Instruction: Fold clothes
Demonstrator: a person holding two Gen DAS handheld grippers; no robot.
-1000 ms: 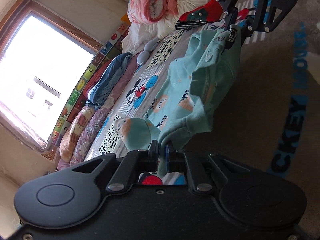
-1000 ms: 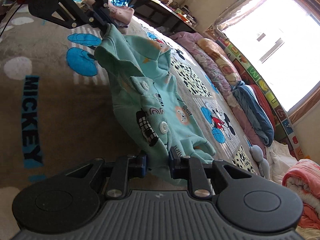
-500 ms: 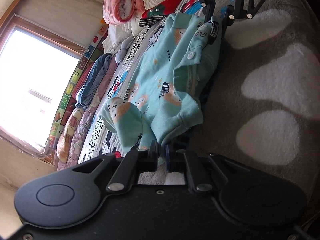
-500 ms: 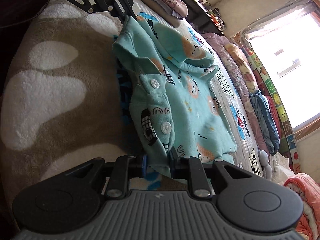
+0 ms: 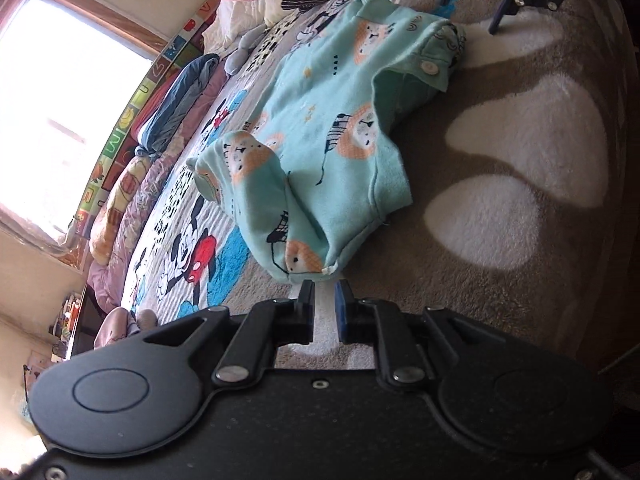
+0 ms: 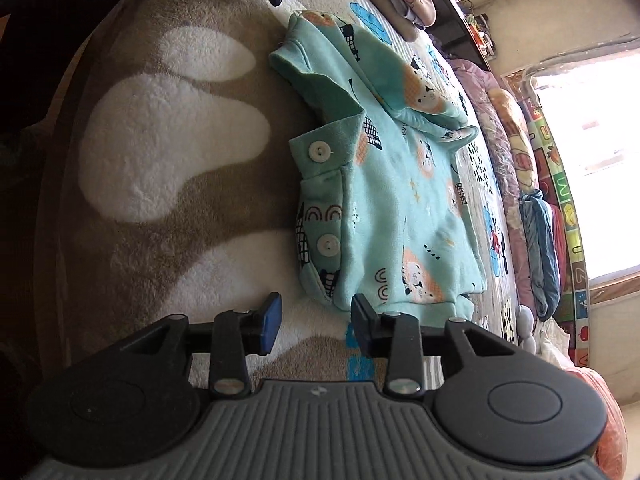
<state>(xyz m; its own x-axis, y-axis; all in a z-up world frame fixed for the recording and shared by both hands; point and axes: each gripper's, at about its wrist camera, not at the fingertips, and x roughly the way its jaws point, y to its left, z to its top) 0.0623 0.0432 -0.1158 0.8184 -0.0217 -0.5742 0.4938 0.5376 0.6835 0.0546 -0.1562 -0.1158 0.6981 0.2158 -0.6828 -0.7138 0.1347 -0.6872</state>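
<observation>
Teal garment (image 5: 336,140) lowered from my raised grip onto the Mickey blanket (image 5: 188,248), my left tongs (image 5: 325,300) and right tongs (image 6: 316,320) opening, empty, garment at 12 o'clock, rolled bedding (image 6: 540,248) at 3 o'clock in the right wrist view.

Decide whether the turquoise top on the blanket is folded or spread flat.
Folded. The turquoise top lies doubled over on the blanket, button placket turned up along one edge, a sleeve lying across it.
</observation>
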